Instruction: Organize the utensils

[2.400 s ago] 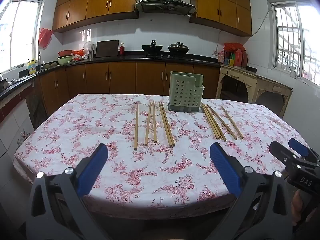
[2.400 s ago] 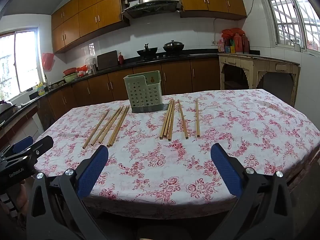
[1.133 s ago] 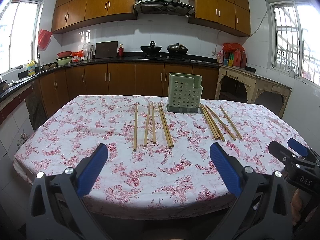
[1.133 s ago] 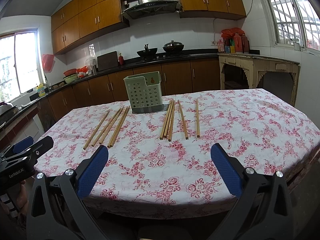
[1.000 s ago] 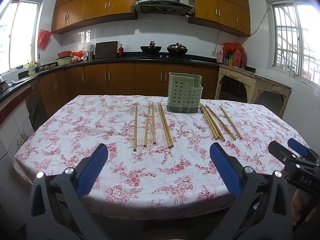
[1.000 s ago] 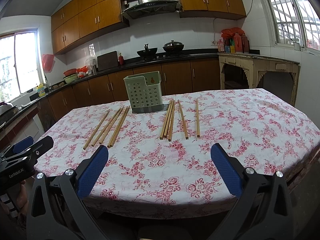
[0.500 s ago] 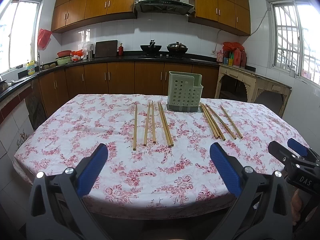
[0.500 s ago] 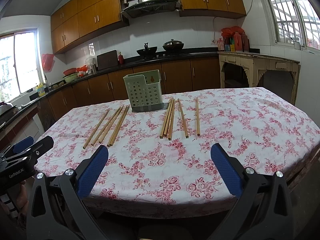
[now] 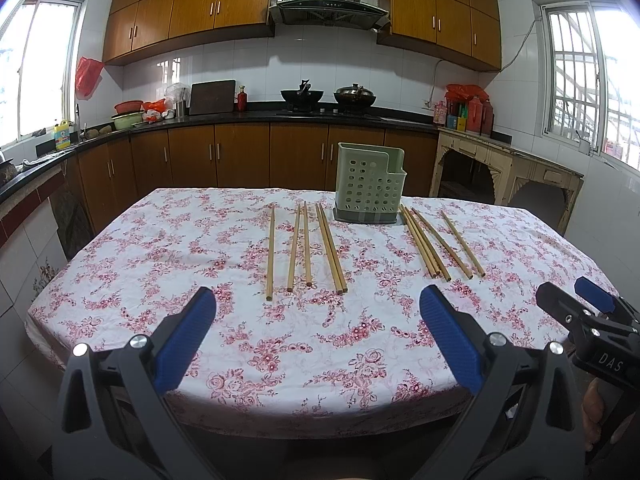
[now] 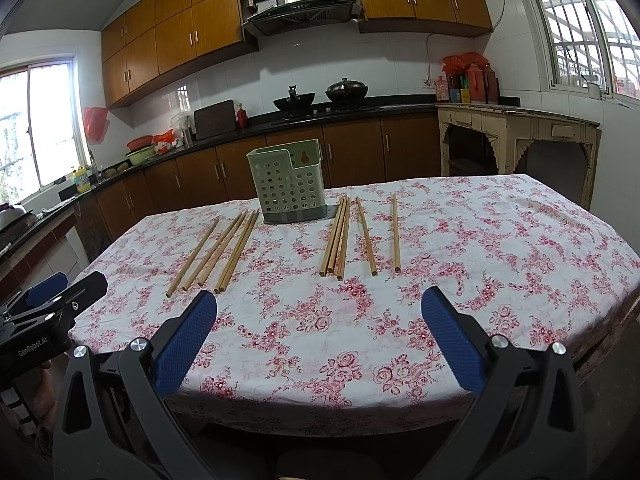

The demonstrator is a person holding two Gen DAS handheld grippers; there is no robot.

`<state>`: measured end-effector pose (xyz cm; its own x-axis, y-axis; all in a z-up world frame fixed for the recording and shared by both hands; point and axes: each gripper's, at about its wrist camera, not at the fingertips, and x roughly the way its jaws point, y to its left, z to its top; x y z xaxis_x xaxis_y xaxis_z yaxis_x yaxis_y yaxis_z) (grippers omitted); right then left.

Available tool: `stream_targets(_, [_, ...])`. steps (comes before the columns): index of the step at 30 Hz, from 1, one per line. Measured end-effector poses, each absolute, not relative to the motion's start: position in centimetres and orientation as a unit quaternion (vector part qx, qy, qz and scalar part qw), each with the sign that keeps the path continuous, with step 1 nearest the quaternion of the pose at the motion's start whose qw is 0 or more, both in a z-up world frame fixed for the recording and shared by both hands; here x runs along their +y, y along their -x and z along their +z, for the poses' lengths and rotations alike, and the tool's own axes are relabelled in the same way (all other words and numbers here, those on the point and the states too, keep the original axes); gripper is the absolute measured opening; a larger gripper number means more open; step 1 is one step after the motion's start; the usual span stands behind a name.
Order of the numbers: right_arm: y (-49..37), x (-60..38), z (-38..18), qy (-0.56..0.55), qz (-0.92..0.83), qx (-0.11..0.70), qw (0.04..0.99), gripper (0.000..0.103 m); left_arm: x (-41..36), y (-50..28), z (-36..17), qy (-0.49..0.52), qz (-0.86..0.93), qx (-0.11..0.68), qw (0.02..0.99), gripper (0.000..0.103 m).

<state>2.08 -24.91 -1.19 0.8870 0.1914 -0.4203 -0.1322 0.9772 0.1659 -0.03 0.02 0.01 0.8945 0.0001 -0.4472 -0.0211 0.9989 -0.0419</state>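
From the left wrist view, the left hand-held gripper (image 9: 316,320) hangs at the near edge of the worktop (image 9: 120,264), its two blue-padded fingers (image 9: 186,344) spread wide with nothing between them. The worktop carries a white cloth with a red flower print. Toward its far side stands a pale green perforated utensil holder (image 9: 370,182) on a dark base, upright. To the left of the holder lies a left group of chopsticks (image 9: 306,250), five wooden sticks running roughly away from the camera: one alone, then two close together, then two touching side by side. To the right of the holder lies a right group of chopsticks (image 9: 438,242), fanned slightly, three bunched and two spaced out. The right hand-held gripper (image 9: 576,302) shows at the right edge, low beside the worktop, with part of a hand (image 9: 594,400) under it.

From the right wrist view, the right hand-held gripper (image 10: 318,320) also sits at the near edge, fingers wide apart and empty. The utensil holder (image 10: 286,184) stands beyond the two stick groups, the left group (image 10: 214,254) angled leftward and the right group (image 10: 356,234) nearly straight. The left hand-held gripper (image 10: 54,294) appears at the left edge, off the cloth.
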Motion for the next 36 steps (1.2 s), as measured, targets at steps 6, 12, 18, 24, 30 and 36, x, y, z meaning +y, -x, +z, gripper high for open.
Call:
stream_targets(6, [-2.1,-24.9,-1.2,-0.067,0.083,0.223,0.969,0.101,0.0,0.0,0.0,0.023,0.005,0.230,0.973,0.099])
stream_targets(12, [-2.1,-24.9,-1.2,-0.067,0.084,0.223,0.969,0.101,0.0,0.0,0.0,0.023,0.005,0.230,0.973,0.099])
stream_targets(18, [-2.0,-24.9,-1.2,-0.067,0.083,0.223,0.969,0.101,0.0,0.0,0.0,0.023,0.005,0.230,0.973,0.099])
stream_targets(24, [-1.9,-24.8,-1.5,-0.069,0.081,0.228,0.968,0.101,-0.2,-0.1,0.2,0.017,0.014,0.236,0.972,0.099])
stream_targets(30, [-4.6,-26.4,-2.2,-0.088,0.061,0.257,0.960,0.101,-0.1,-1.4,-0.8,0.016,0.020,0.254,0.967,0.099])
stream_targets(36, [-9.9,-29.1,-2.8,-0.112,0.009,0.312,0.943,0.101,2.4,-5.2,-2.0,0.041,0.023,0.299,0.953,0.099])
